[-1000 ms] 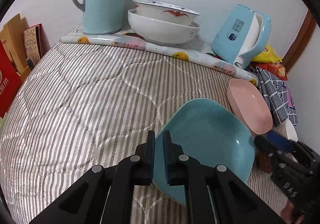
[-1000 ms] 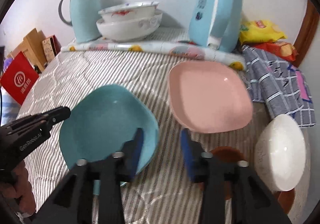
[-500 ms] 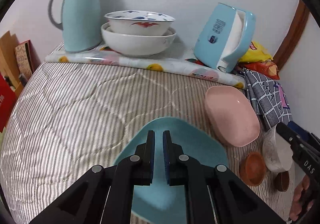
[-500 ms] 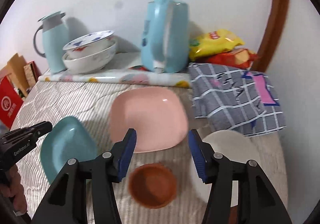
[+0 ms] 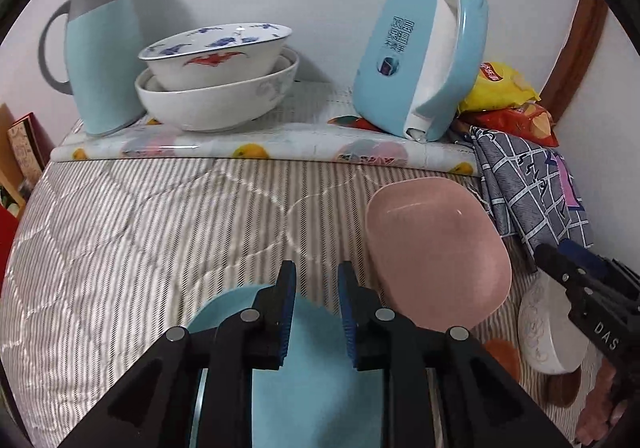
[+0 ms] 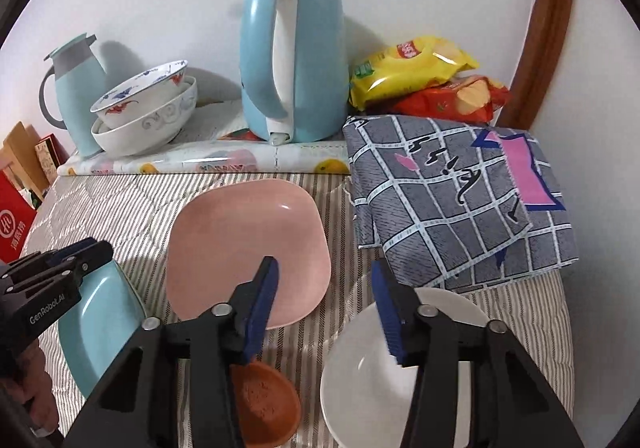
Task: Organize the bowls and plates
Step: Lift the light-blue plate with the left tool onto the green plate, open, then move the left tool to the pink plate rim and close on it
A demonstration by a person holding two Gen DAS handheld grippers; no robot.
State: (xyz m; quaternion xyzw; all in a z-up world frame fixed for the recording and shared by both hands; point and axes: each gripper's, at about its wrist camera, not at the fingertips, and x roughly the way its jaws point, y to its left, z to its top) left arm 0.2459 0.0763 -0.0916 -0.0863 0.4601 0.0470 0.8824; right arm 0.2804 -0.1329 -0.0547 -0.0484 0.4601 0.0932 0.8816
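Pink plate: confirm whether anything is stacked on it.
No, the pink plate lies bare on the striped cloth, with nothing on it.

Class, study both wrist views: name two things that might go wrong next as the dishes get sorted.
1. The left hand-held gripper is opening over the square teal plate; released on the soft striped quilt, it might tilt or slide.
2. The right hand-held gripper, closing on nothing, hangs beside the white ceramic bowl and small brown bowl; it may knock them.
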